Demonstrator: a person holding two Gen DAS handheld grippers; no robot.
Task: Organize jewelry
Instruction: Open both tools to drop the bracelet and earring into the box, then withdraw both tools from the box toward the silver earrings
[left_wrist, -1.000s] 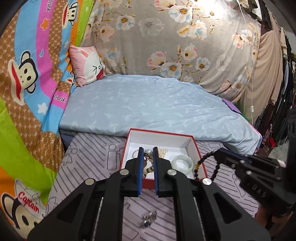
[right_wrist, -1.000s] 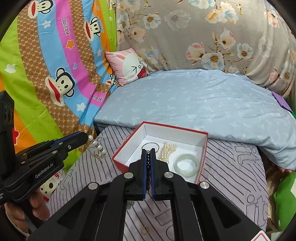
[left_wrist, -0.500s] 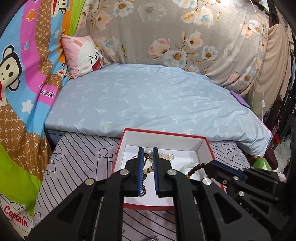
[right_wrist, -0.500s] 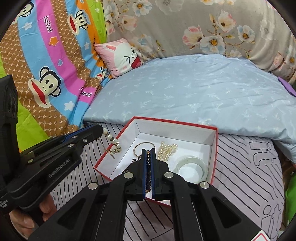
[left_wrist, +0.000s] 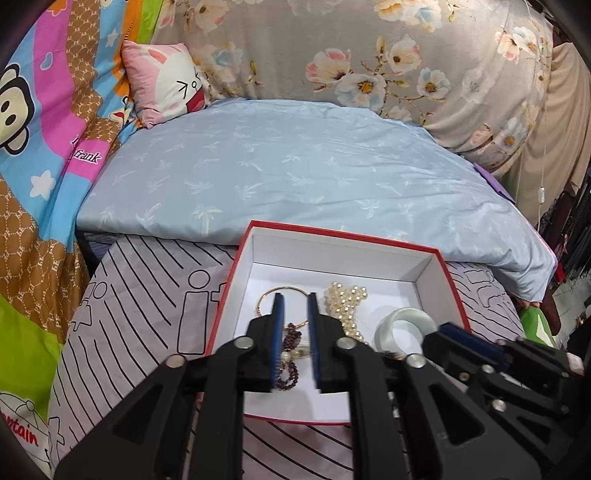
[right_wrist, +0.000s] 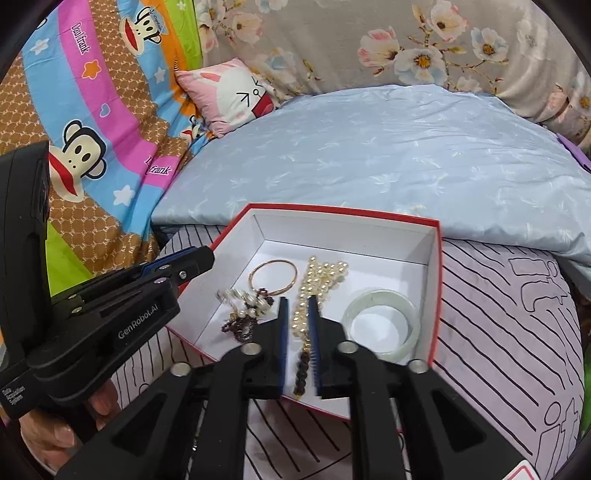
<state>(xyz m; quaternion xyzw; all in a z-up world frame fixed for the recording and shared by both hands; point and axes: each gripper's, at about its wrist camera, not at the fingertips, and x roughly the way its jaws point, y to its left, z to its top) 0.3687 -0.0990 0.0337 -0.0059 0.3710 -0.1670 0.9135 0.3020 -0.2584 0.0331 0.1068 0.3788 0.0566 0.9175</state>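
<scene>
A red box with a white inside (left_wrist: 441, 275) (right_wrist: 436, 280) sits on a striped cushion. In it lie a gold bangle (right_wrist: 274, 276), a pearl strand (left_wrist: 346, 302) (right_wrist: 319, 280), a pale jade bangle (left_wrist: 406, 325) (right_wrist: 382, 325), and a pearl and dark-bead piece (left_wrist: 290, 354) (right_wrist: 245, 306). My left gripper (left_wrist: 294, 306) is open above that piece, which lies on the box floor. My right gripper (right_wrist: 295, 308) is open over the box; a dark bead bracelet (right_wrist: 303, 369) lies between its fingers.
The striped grey cushion (right_wrist: 509, 332) carries the box. A light blue bed (left_wrist: 288, 170) lies behind it, with a pink bunny pillow (left_wrist: 166, 81) at the back left. Colourful monkey-print fabric (right_wrist: 92, 122) hangs on the left.
Both grippers moved forward over the box and opened. The pearl and dark-bead piece left the left gripper and lies in the box. The dark bead bracelet dropped from the right gripper's grip.
</scene>
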